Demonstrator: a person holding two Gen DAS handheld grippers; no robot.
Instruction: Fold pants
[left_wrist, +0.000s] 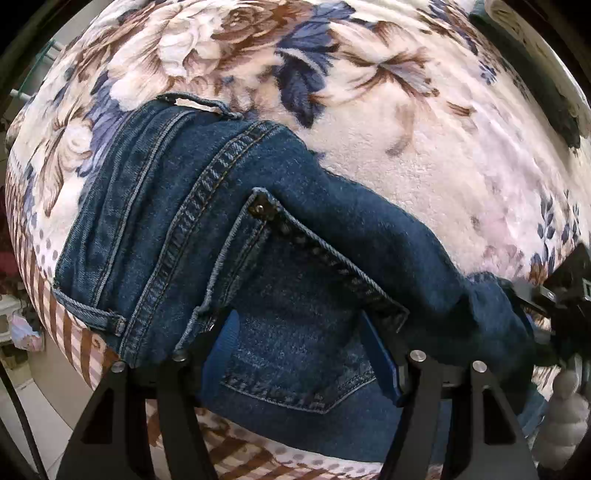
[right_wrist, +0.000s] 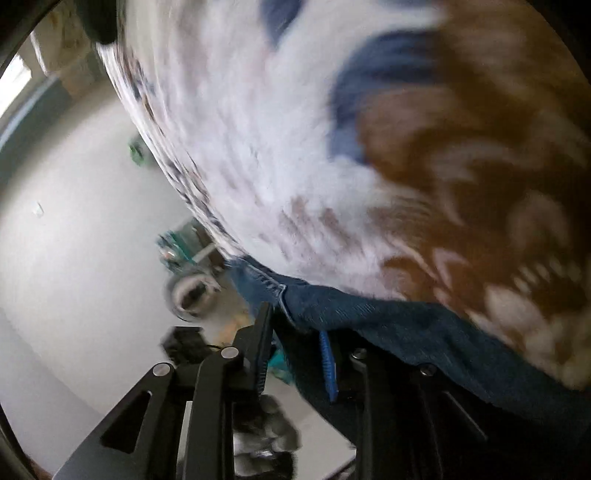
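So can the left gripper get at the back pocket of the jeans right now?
Probably yes: the left gripper hangs open right over the back pocket of the jeans, with nothing between them.

One pair of jeans (left_wrist: 280, 236) – one floral blanket (left_wrist: 424, 155) – two tongs (left_wrist: 295, 339), (right_wrist: 295, 354)

The left gripper (left_wrist: 295, 332) points straight down. Its two black fingers stand apart, with blue pads (left_wrist: 380, 354) on the inside. The right gripper (right_wrist: 295, 347) comes in from the side, tilted a bit down. Its fingers are close together, pinching blue cloth.
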